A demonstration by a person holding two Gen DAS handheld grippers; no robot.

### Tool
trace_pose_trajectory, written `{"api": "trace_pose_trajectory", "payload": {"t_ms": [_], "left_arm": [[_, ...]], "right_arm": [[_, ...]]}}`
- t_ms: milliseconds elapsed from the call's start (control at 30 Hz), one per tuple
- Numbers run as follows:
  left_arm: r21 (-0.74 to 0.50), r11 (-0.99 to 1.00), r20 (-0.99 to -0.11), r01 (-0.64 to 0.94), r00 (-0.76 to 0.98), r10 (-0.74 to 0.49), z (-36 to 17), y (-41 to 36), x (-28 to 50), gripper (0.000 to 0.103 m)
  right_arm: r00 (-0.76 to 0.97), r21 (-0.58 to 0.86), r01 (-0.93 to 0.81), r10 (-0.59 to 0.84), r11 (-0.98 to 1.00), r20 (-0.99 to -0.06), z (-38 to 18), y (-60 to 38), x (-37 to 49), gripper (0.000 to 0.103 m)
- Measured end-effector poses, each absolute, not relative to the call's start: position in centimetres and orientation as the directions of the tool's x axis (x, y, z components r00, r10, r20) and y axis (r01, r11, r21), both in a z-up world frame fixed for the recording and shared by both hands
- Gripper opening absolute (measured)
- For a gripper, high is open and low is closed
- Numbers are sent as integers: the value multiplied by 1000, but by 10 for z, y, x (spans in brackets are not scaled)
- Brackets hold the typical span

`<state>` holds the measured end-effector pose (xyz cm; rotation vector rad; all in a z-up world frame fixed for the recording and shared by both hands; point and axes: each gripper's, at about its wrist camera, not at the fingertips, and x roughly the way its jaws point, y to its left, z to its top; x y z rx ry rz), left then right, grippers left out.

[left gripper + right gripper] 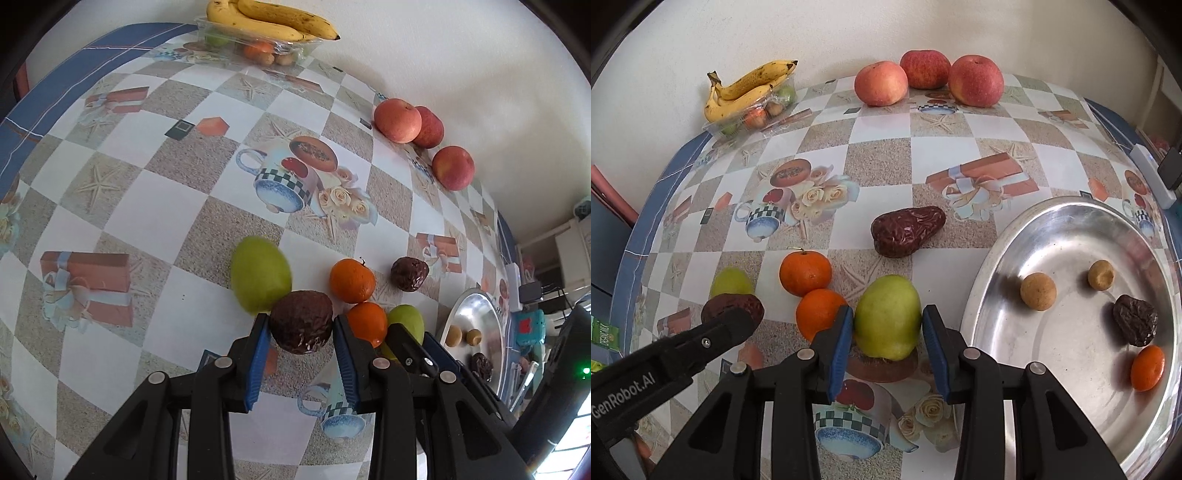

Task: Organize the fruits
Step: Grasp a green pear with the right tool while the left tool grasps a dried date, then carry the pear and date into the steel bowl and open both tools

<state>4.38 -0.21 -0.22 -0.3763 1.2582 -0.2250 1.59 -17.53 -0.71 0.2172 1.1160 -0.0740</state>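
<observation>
The right tool (888, 332) sits narrow around the green fruit (887, 317); the silver tray (1067, 218) lies just right. The left tool (300, 334) holds a dark date (301, 320).

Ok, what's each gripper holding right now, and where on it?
The left gripper pinches a wrinkled dark brown dried date across its sides. The right gripper brackets a green pear-shaped fruit; only its left finger seems to touch, so no firm hold.
</observation>
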Motion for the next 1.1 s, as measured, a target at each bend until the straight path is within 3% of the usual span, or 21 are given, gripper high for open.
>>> {"api": "trace_pose_trajectory", "payload": {"t_ms": [1100], "left_arm": [[-418,908,-852,-30,359,-380,15,-3,41,37]], "right_arm": [[526,302,208,154,930,-837,34,-204,-8,39]]}}
